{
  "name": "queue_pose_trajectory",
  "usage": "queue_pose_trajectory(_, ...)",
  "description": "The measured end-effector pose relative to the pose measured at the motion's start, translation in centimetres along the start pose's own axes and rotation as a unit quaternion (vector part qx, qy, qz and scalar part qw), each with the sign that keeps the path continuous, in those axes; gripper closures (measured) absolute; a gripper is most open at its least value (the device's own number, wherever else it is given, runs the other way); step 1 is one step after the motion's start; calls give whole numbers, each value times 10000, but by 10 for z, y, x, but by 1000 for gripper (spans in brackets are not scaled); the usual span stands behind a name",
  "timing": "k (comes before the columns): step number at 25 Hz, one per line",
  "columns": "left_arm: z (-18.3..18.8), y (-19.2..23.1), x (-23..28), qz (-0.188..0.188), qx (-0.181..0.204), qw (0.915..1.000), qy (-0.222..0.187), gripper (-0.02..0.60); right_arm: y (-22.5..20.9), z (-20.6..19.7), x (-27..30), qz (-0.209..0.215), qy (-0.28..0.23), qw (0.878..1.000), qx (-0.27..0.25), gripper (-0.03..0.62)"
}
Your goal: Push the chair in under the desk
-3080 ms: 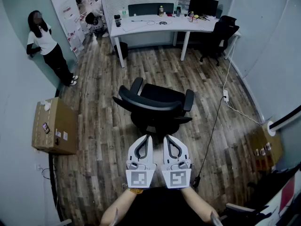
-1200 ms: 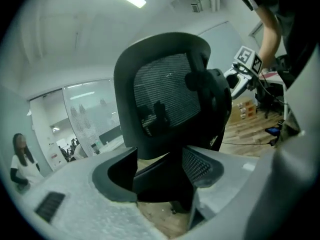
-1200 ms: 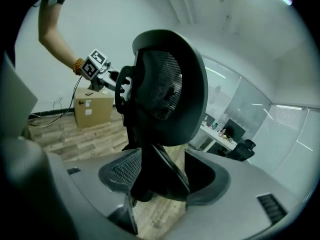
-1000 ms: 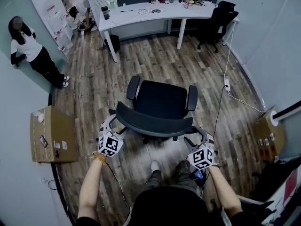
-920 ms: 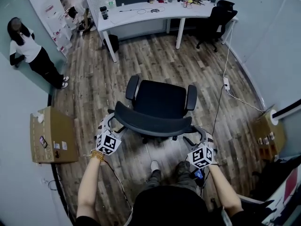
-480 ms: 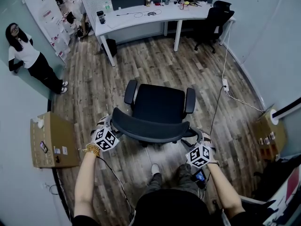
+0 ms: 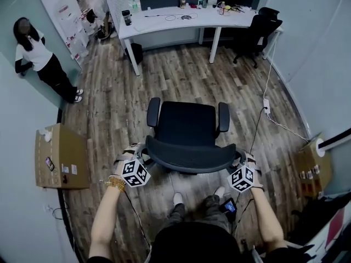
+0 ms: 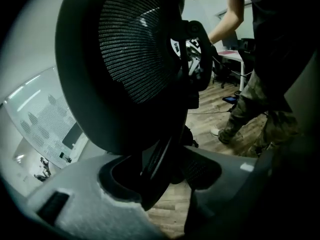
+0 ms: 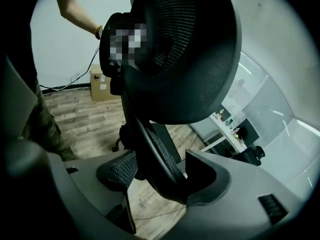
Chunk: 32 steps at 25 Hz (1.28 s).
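A: Where do we have the chair (image 7: 185,126)?

B: Mid-floor (image 7: 181,75), well apart from the desk (image 7: 159,26). The desk runs along the floor's far edge. The seat faces the desk and the backrest (image 7: 189,156) faces us.

A: Tongs?

B: We have one on each end of the backrest. The left gripper (image 7: 137,152) is at the left end. Its jaws have just been closing and now stand partway apart. The rim of the mesh back sits between them, with a pad against each side. The right gripper (image 7: 239,159) is at the right end and looks the same: jaws partway apart, clamped across the rim. Both point down at a slant.

A: So we're holding it on both sides?

B: Yes, as far as both gripper views show.

A: What's around it?

B: A cardboard box (image 7: 60,156) sits at the floor's left edge. A person (image 7: 41,59) stands against the left wall beyond it. A second chair (image 7: 258,34) is at the desk's right end. A cable (image 7: 258,127) runs along the floor right of our chair, apart from it. Our shoes (image 7: 178,198) are just behind the chair.
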<state>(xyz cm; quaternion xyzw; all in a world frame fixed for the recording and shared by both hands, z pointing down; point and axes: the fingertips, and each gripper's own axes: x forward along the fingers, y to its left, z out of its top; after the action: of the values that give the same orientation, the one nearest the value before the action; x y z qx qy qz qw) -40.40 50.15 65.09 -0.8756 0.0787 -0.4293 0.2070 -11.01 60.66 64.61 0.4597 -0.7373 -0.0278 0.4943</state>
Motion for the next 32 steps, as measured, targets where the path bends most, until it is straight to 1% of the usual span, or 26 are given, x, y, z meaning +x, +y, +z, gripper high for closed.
queue_pose_trajectory(4, 21, -16, 4, 187, -75, 9998, -51, 348, -17, -23, 2, 330, 312, 9972, -596, 331)
queue_pose_trajectory(6, 29, -22, 6, 287, -149, 9995, -58, 349, -24, -32, 5, 410, 399, 9944, -886, 347)
queue_pose_trajectory(8, 36, -27, 9, 345, -254, 9991, -39, 350, -31, -40, 9, 431, 439, 9924, -1067, 354)
queue_pose_trajectory(13, 49, -34, 13, 374, -463, 9982, 105, 354, -46, -49, 13, 458, 391, 9903, -1255, 356)
queue_pose_trajectory(18, 62, -42, 18, 561, -545, 9969, 108, 354, -59, -59, 15, 588, 418, 9864, -1477, 364)
queue_pose_trajectory(22, 81, -44, 28, 697, -623, 9955, 148, 351, -76, -73, 17, 667, 437, 9847, -1547, 365)
queue_pose_trajectory(26, 88, -44, 37, 805, -688, 9942, 176, 347, -86, -80, 22, 706, 446, 9836, -1598, 365)
queue_pose_trajectory(32, 97, -30, 54, 677, -885, 9933, 309, 348, -107, -87, 30, 677, 363, 9830, -1668, 365)
